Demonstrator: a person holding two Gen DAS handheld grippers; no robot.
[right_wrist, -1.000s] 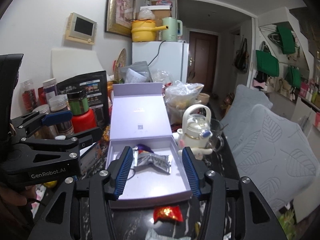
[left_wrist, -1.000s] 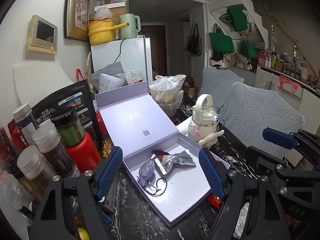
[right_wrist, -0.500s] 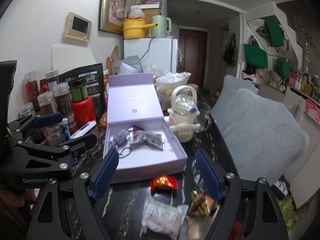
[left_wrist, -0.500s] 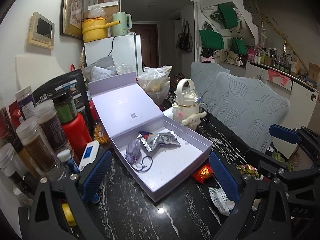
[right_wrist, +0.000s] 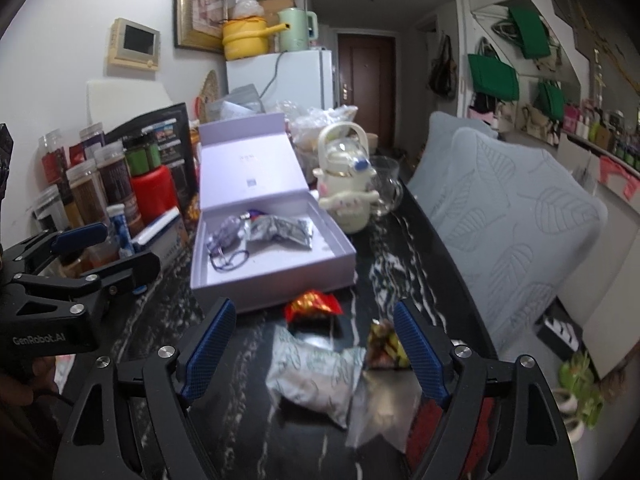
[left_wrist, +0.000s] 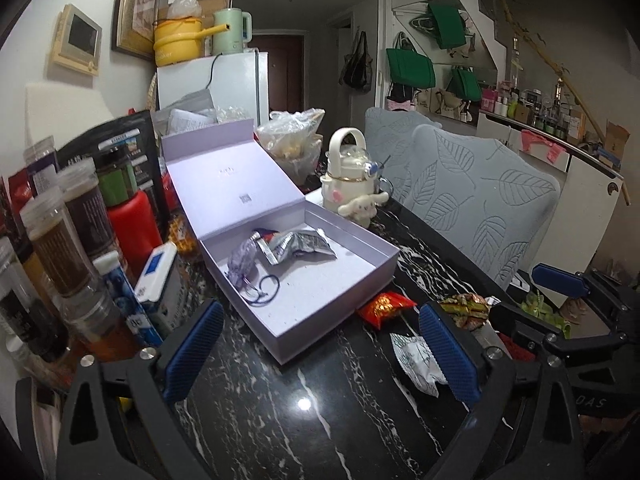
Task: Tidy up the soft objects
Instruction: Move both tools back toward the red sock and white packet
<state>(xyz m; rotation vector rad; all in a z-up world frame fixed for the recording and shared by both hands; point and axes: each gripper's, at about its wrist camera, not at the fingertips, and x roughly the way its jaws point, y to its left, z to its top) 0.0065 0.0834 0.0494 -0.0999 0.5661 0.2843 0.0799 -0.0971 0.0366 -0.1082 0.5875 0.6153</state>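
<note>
Cluttered black marble surface: lavender box sits lid-up as the drop spot, and both claws, left claw and right claw, hang wide open and empty, right one over the white packet.

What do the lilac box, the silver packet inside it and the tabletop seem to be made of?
Open lilac hinged box: likely rigid matte cardboard, with crisp folded edges. Crumpled silver packet: looks like metallised foil or film, shiny and creased. Black white-veined tabletop: polished marble or imitation, showing a lamp glint.
</note>
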